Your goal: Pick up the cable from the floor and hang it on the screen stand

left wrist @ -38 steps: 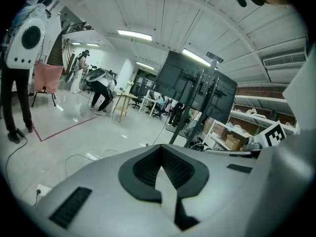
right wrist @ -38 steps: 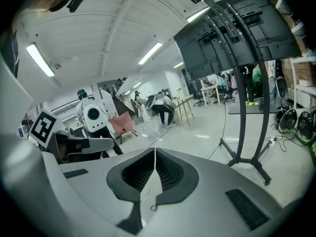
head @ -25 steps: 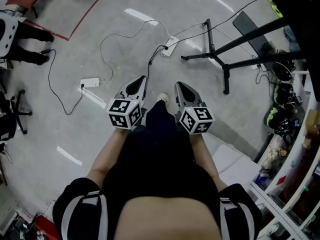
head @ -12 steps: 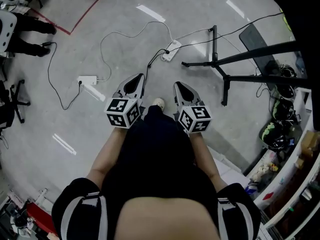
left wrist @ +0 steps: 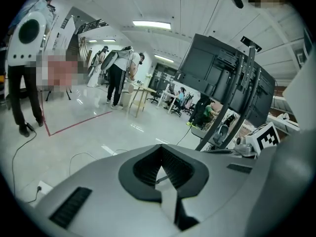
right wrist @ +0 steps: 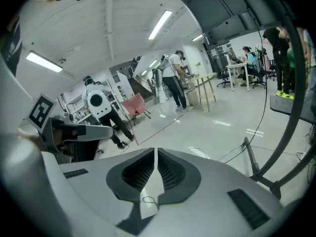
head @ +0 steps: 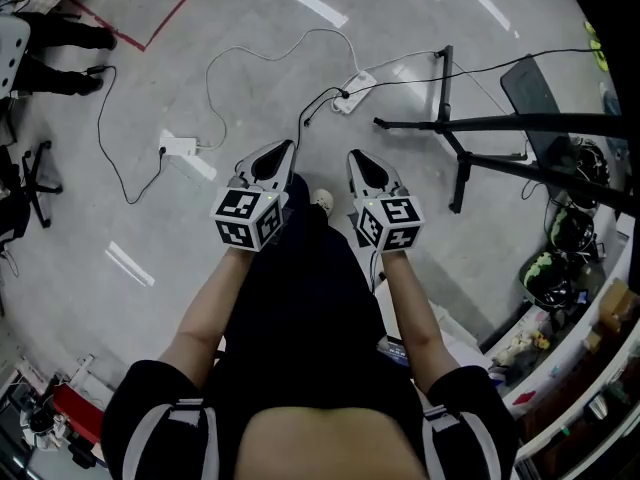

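Observation:
A white cable (head: 270,53) loops over the grey floor from a white power strip (head: 355,78) to a white adapter (head: 178,148). A black cable (head: 318,100) runs from the strip toward me. The black screen stand (head: 450,133) spreads its legs on the floor at the right, and its screens (left wrist: 222,78) show in the left gripper view. My left gripper (head: 286,148) is shut and empty, held above the floor short of the cables; its jaw tips (left wrist: 160,149) meet. Beside it, my right gripper (head: 353,155) is also shut and empty, its tips (right wrist: 156,151) together.
A thin black cable (head: 108,138) trails at the left toward standing people (head: 60,38). An office chair (head: 25,193) sits at the left edge. Red tape (head: 170,8) marks the floor. Shelves with helmets (head: 550,268) line the right side.
Both grippers moved forward and lower toward the cables and stand. The power strip and stand legs sit nearer in the head view. Both stayed shut.

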A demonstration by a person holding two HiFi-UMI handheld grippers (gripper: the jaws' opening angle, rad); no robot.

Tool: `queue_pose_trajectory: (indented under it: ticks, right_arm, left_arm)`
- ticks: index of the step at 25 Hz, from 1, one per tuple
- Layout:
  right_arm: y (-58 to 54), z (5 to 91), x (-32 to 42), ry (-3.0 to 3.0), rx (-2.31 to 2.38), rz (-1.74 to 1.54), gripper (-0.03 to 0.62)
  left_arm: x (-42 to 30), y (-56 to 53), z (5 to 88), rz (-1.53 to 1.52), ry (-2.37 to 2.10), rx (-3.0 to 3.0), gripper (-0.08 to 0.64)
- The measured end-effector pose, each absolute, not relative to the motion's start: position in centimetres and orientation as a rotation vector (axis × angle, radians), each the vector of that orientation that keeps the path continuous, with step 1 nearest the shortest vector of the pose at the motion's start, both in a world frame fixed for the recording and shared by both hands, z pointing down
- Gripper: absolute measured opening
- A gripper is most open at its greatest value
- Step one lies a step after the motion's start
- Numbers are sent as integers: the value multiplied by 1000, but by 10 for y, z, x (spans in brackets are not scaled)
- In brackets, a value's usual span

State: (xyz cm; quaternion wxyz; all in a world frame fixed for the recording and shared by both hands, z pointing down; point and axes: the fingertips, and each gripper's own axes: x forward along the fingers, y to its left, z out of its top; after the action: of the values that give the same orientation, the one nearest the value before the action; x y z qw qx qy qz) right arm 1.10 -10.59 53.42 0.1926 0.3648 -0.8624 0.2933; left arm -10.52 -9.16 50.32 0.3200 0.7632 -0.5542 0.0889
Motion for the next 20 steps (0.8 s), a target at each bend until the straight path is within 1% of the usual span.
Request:
queue_pose_trajectory:
  ticks: [5,11,20]
  right_arm:
    - [-119,573,-2,-2372,954,746,25]
    - [-145,638,-12,-2306,932,700,25]
    - [-175,740,-31,-2270,956,814,25]
  left_arm:
    - [-114,-117,536,224,-1449,1993,5]
    - [-128,-137,603,255,-1423,1984,5]
    - [-137,-157,719,299,-1386,1958,5]
